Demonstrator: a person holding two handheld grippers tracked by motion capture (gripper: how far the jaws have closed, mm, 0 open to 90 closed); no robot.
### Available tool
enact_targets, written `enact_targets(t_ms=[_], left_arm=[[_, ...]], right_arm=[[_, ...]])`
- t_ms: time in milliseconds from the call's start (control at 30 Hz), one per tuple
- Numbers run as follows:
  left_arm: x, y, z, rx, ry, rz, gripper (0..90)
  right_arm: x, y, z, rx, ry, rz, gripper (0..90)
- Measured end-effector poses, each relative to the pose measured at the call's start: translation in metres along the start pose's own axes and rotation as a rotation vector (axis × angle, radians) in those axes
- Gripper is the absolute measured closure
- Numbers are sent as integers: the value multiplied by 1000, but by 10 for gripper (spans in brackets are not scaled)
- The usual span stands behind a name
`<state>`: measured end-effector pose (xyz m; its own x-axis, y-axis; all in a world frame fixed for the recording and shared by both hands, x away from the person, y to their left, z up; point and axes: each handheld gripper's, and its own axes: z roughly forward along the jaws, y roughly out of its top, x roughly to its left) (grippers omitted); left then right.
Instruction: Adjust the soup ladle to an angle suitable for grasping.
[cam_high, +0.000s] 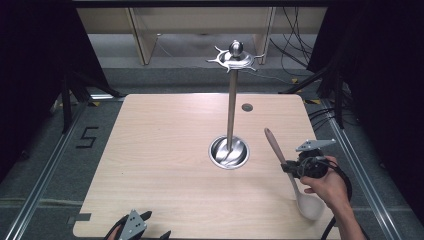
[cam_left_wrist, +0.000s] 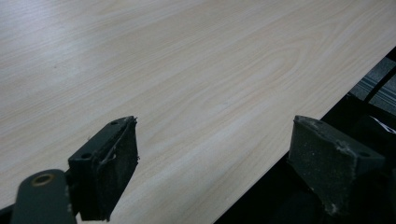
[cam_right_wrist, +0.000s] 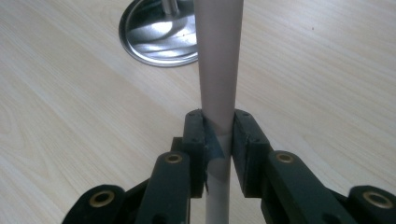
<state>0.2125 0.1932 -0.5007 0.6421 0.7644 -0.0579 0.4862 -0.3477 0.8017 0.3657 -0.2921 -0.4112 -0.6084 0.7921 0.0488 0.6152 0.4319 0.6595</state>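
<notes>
A pale spoon (cam_high: 291, 172) with a pinkish handle and a white bowl is held over the table's right side, its handle pointing toward the far left. My right gripper (cam_high: 289, 166) is shut on the spoon's handle (cam_right_wrist: 218, 79), with the pads pressed on both sides. A metal utensil stand (cam_high: 231, 107) rises from a round steel base (cam_high: 229, 152) at the table's middle, with curved hooks around a ball top. My left gripper (cam_high: 150, 227) rests at the near left edge of the table. Its jaws stand wide apart in the left gripper view, with nothing between the pads (cam_left_wrist: 112, 172).
The light wooden table (cam_high: 165, 150) has a small grey cap (cam_high: 247, 107) near its far edge. Dark curtains hang at both sides, and cables lie on the floor behind at the right. The steel base (cam_right_wrist: 159, 35) lies just ahead of the held handle.
</notes>
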Motion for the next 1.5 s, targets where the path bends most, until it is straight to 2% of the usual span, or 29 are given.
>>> enact_targets(t_ms=[33,67,167,233,267,333,367,400,433,467,500,533,600,633,700,800,833,900,933,967,1000,1100,1200,1233,1267,1300,1367,1467,1500], left_arm=[[0,0,0,0,2,-3,152],[-1,0,0,-16,-3,-23,152],[-1,0,0,-30,-10,-32,152],[-1,0,0,-23,-7,-31,152],[-1,0,-1,-27,-8,-30,152],[-1,0,-1,-17,-6,-19,152],[2,1,-3,3,-4,23,152],[1,0,-2,-1,1,4,152],[0,0,-2,-5,-3,2,152],[1,0,-1,-6,0,-2,152],[1,0,-1,-6,0,-2,152],[1,0,-1,1,3,1,152],[0,0,-1,0,1,0,152],[-2,0,-1,-19,-11,-21,152],[0,1,-1,-18,-11,-3,152],[0,-1,0,3,1,-11,152],[0,0,-1,3,-5,0,151],[-1,0,-1,-21,-15,-14,151],[-2,0,0,-28,-14,-27,151],[1,0,-1,2,-4,2,151],[0,0,0,-6,-12,-6,151],[-2,-1,1,-10,-17,-22,151],[-1,0,-1,5,-10,5,151],[-1,-1,1,5,-4,-9,151],[-2,-1,1,-12,-14,-23,151],[-1,-1,0,-14,-16,-7,151],[-1,0,0,-13,-17,-6,151],[-1,0,0,-14,-16,-7,151],[-2,-1,1,-13,-15,-25,151]], right_arm=[[0,0,0,0,0,0,771],[4,-4,0,-42,-10,-1,771],[9,-7,-8,-37,-1,8,771],[10,-10,-12,-69,-5,-13,771],[13,-14,-17,-109,-13,-23,771],[13,-14,-20,-111,-18,-33,772],[16,-15,-22,-129,-39,-23,772],[16,-16,-26,-148,-51,-34,772],[18,-18,-30,-152,-38,-15,772],[19,-20,-35,-188,-50,-24,772],[19,-20,-35,-188,-50,-24,772],[17,-21,-37,-201,-59,-47,772],[17,-23,-41,-215,-60,-19,772],[17,-24,-43,-213,-47,-10,772],[16,-26,-45,-235,-45,-2,772],[13,-27,-45,-260,-51,-35,772],[15,-27,-47,-262,-48,-12,772],[15,-27,-48,-273,-48,-11,772],[13,-26,-48,-283,-47,-34,772],[13,-25,-49,-291,-63,-49,772],[16,-26,-50,-285,-59,-25,772],[17,-23,-51,-306,-59,-56,772],[19,-21,-51,-329,-62,-50,772],[20,-20,-51,-328,-53,-35,772],[19,-19,-50,-349,-58,-53,772],[20,-18,-50,-347,-45,-31,772],[18,-16,-48,-371,-46,-52,772],[20,-12,-46,-390,-28,-32,772],[20,-7,-46,-395,-26,-41,772]])
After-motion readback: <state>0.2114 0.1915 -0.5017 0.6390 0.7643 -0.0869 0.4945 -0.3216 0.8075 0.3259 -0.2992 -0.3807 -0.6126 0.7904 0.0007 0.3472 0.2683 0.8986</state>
